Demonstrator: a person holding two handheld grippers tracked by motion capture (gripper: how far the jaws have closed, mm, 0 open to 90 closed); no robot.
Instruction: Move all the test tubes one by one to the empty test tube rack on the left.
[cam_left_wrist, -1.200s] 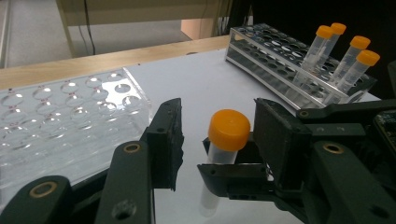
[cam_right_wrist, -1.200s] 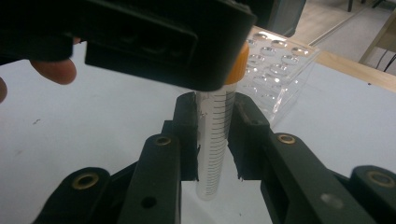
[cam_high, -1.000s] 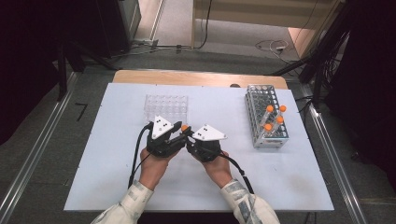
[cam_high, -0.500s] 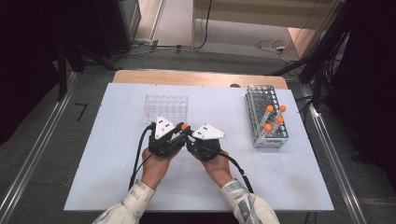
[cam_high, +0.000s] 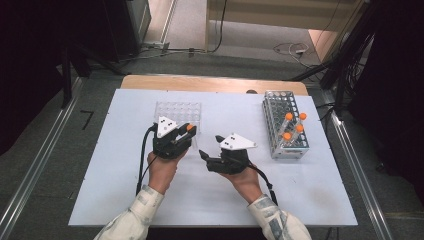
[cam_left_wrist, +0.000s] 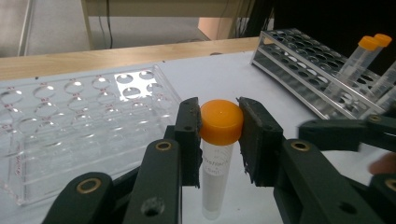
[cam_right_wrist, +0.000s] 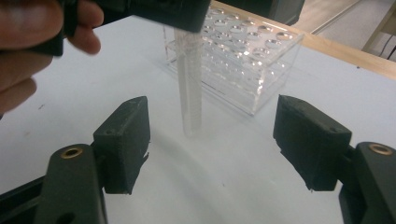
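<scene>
Tube held upright over the white table (cam_high: 125, 200).
Left gripper (cam_left_wrist: 219, 128) clamps the orange-capped tube (cam_left_wrist: 218, 158) by its cap, beside the clear well rack (cam_left_wrist: 70, 121); right gripper (cam_right_wrist: 212, 140), jaws just opened wide, holds nothing.

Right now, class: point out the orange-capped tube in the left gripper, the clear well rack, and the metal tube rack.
orange-capped tube (cam_left_wrist: 221, 122), left gripper view, on its cap.
clear well rack (cam_high: 178, 110), high view, on its top face.
metal tube rack (cam_high: 276, 109), high view, on its wire grid.
</scene>
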